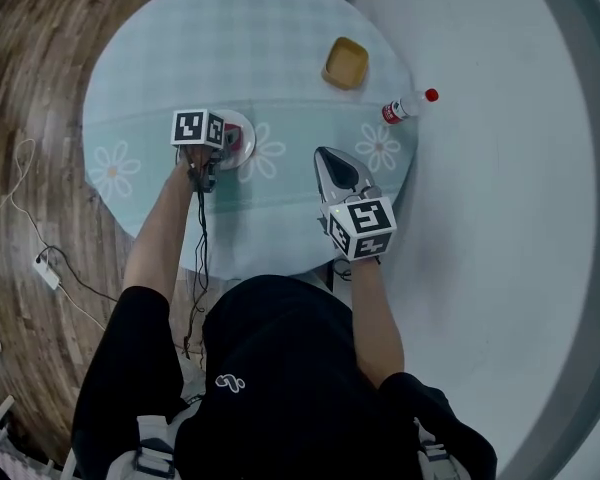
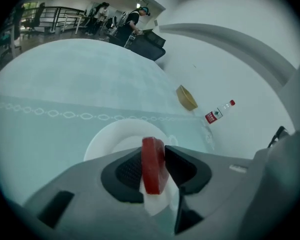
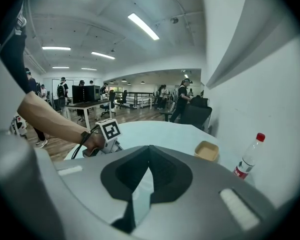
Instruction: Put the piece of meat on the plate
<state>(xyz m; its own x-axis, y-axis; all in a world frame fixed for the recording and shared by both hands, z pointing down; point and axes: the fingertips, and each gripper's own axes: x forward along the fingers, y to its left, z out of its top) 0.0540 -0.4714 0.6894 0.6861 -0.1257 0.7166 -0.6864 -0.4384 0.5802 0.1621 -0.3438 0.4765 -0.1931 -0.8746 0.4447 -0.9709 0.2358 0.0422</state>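
meat (image 2: 153, 176) stands pinched in the left gripper (image 2: 154, 154) above the plate (image 2: 102, 138); lower till it touches, then release. right gripper (image 3: 149, 149) closed, empty.

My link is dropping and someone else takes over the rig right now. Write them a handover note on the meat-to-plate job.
Left gripper: the tongs hold the piece of meat upright, with the pads apparently against both its faces, just above the white plate.
Right gripper: tongs shut and empty, hovering over the near edge of the table.
Done: meat picked up and brought to the plate.
Left: set it down on the plate, open the tongs, draw back.
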